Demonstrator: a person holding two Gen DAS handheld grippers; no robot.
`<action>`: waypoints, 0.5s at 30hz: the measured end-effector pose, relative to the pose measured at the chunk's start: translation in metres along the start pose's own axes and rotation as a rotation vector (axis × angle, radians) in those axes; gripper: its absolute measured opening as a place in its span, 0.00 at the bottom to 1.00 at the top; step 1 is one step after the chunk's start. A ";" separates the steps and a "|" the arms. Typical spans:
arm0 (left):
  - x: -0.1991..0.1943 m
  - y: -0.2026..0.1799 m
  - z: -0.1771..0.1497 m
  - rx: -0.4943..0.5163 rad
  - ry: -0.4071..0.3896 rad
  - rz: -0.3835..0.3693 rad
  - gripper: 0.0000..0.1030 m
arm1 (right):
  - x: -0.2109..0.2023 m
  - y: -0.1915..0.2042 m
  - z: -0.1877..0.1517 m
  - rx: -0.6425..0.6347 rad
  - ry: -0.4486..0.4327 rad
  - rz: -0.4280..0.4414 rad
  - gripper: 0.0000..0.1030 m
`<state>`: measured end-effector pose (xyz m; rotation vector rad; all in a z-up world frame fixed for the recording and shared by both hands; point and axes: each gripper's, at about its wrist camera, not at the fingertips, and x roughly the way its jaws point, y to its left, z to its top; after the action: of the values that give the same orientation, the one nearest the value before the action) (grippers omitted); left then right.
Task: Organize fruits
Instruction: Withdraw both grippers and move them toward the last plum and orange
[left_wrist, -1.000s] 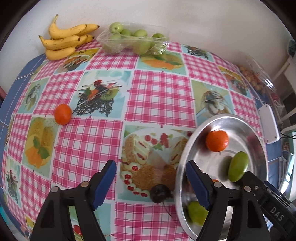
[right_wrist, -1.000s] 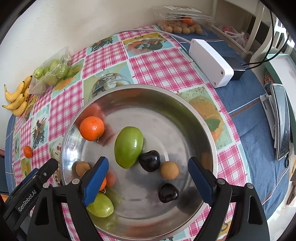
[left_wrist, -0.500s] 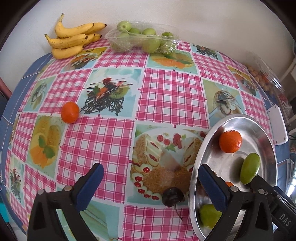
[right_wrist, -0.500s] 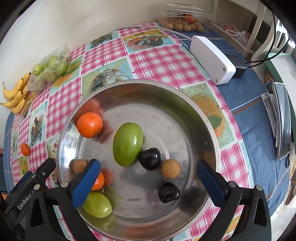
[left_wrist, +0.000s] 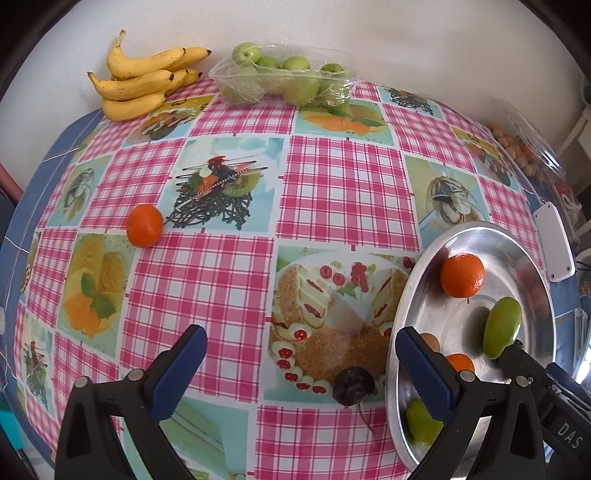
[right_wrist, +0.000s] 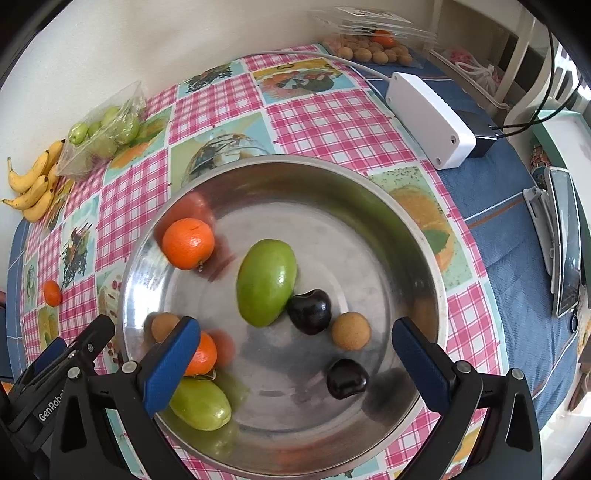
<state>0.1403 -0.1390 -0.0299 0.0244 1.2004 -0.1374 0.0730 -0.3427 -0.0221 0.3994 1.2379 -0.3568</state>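
I hold both grippers spread wide and empty — my left gripper (left_wrist: 299, 354) over the checked bench (left_wrist: 343, 192) above a dark plum (left_wrist: 352, 384), my right gripper (right_wrist: 291, 345) over the round steel bowl (right_wrist: 369, 192) holding a green mango (right_wrist: 266, 282) and an orange mandarin (right_wrist: 188, 243).

dark plum (left_wrist: 352, 384) on tablecloth beside steel bowl (left_wrist: 406, 295) (stem attached)
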 end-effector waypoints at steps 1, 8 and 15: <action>-0.002 0.002 0.000 -0.001 -0.001 -0.002 1.00 | -0.002 0.003 -0.001 -0.012 -0.004 -0.003 1.00; -0.015 0.021 -0.001 0.002 -0.009 -0.002 1.00 | -0.015 0.025 -0.007 -0.057 -0.031 0.023 1.00; -0.029 0.051 -0.001 -0.043 -0.014 -0.010 1.00 | -0.025 0.052 -0.015 -0.115 -0.047 0.023 1.00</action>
<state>0.1348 -0.0859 -0.0066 -0.0204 1.1894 -0.1203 0.0776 -0.2884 0.0023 0.3041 1.2006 -0.2726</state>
